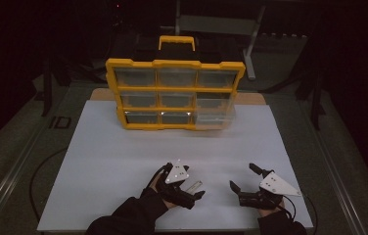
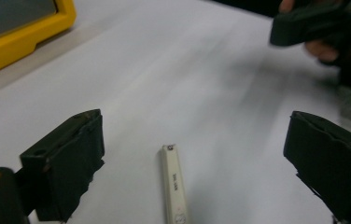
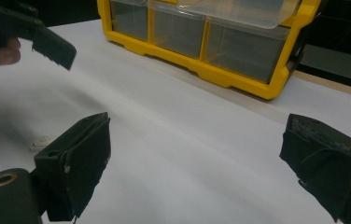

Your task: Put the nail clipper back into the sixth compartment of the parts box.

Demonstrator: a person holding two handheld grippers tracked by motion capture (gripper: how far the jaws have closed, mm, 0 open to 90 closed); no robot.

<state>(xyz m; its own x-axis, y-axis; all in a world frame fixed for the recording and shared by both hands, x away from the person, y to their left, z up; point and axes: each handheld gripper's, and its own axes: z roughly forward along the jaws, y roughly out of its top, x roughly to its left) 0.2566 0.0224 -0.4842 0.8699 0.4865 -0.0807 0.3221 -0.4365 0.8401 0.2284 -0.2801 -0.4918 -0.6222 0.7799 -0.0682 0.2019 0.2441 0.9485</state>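
A thin white bar (image 2: 173, 184) with small print lies flat on the white sheet, between the wide-apart jaws of my left gripper (image 2: 197, 163). From above, the same bar (image 1: 192, 185) sits just right of the left gripper (image 1: 192, 191), which is open. My right gripper (image 1: 243, 178) rests near the sheet's front right, open, nothing between its jaws. A yellow organizer (image 1: 174, 93) with clear drawers stands upright at the far side; one right-hand drawer (image 1: 215, 116) is pulled out. In the right gripper view, the organizer (image 3: 211, 42) lies ahead and the right gripper (image 3: 194, 158) is open.
The white sheet (image 1: 123, 156) covers most of the table. Black cables trail off the left edge (image 1: 37, 171). A metal stand (image 1: 250, 39) rises behind the organizer. The other gripper and a hand (image 2: 318, 32) appear at the top right of the left gripper view.
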